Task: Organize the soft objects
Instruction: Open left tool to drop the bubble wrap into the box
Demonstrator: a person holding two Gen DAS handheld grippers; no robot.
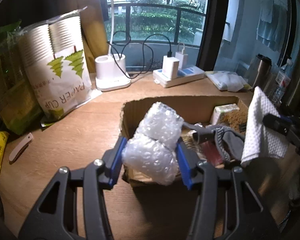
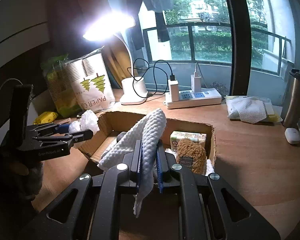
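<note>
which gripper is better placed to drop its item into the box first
Probably the left. The left gripper holds the bubble wrap right over the cardboard box opening, while the right gripper pinches the white cloth nearer the box's front edge.

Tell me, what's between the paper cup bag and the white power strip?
The white desk lamp base stands between the white paper cup bag and the white power strip, with black cables looping past it. Both wrist views show it.

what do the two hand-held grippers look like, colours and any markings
Both are matte black plastic frames with triangular cut-outs and silver screw heads. The left hand-held gripper and right hand-held gripper have ribbed blue finger pads. Small white lettering marks the left one's side.
</note>
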